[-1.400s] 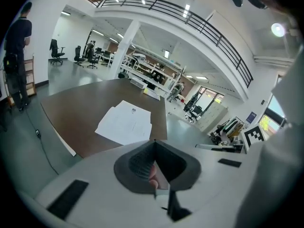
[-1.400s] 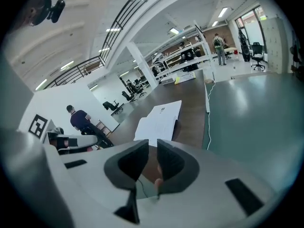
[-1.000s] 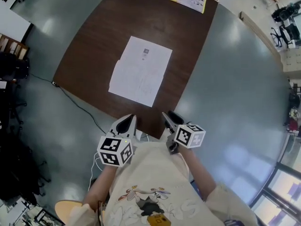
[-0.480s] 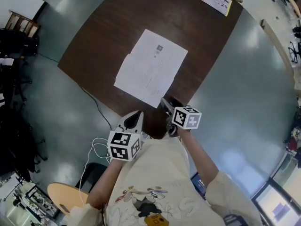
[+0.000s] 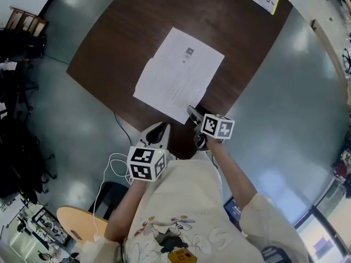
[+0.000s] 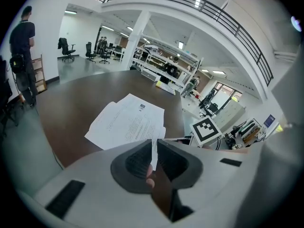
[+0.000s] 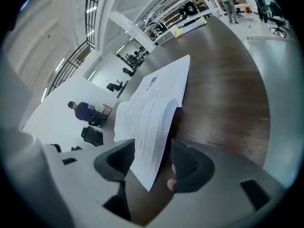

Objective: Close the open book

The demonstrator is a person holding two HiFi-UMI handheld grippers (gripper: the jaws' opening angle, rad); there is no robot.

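Right gripper (image 7: 153, 148) lowered, fingers (image 7: 187, 163) opening astride book corner (image 7: 148, 172).

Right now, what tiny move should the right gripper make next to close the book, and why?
Probably ease the right gripper shut on the near corner of the open book. Its jaws have just been opening and stand wide apart, with that corner between them but not yet pinched. The book lies spread flat on the table, so a page must be gripped before it can be folded over.

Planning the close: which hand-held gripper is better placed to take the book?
Right hand-held gripper: jaws just opening wide around the book's near corner. Left hand-held gripper, jaws just opening slightly, empty, short of it.
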